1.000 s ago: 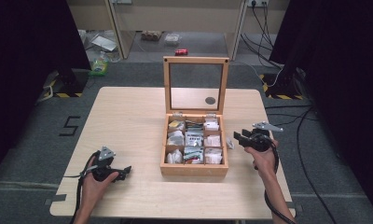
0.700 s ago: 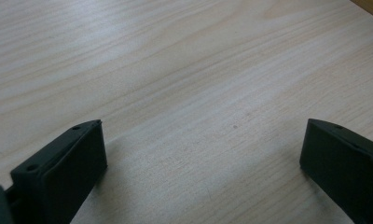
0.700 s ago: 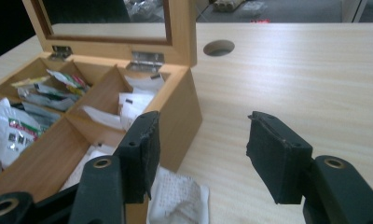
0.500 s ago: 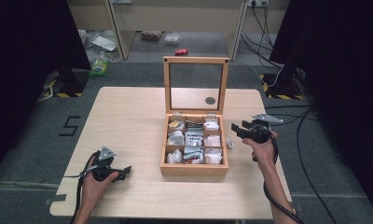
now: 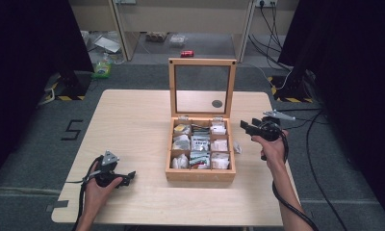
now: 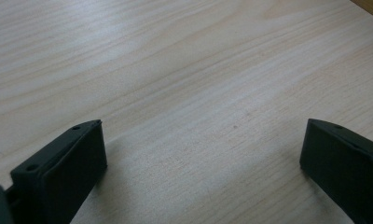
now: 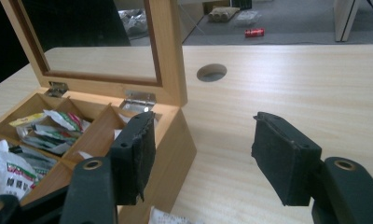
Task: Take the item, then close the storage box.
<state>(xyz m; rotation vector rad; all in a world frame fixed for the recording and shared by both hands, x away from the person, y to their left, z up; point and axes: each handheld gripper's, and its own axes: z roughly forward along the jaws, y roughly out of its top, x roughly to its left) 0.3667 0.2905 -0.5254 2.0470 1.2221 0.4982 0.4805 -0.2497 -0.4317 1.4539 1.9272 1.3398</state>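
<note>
1. A small white sachet (image 5: 237,147) lies flat on the table (image 5: 133,125), just right of the wooden box (image 5: 200,174).
2. Likely light, thin and crinkly; pinch an edge.
3. Right gripper (image 5: 248,128) hovers nearby; its empty jaws have just been opening. Left gripper (image 5: 127,178) rests apart, empty.

A box (image 5: 200,171) is placed on the worktop (image 5: 133,125), a little right of its middle. Its lid (image 5: 201,86) is stood upright at the far side, behind the compartments. Packets (image 5: 200,144) are kept in these compartments (three rows can be counted in the high view). A hole (image 5: 217,103) in the worktop is found behind the lid. One small packet (image 5: 237,147) is laid on the worktop just beside the right wall of the box. The right tool (image 5: 248,127) is held above the worktop, right of the box. The left tool (image 5: 125,179) is rested on the worktop near the front edge, well apart from the box, to its left.
</note>
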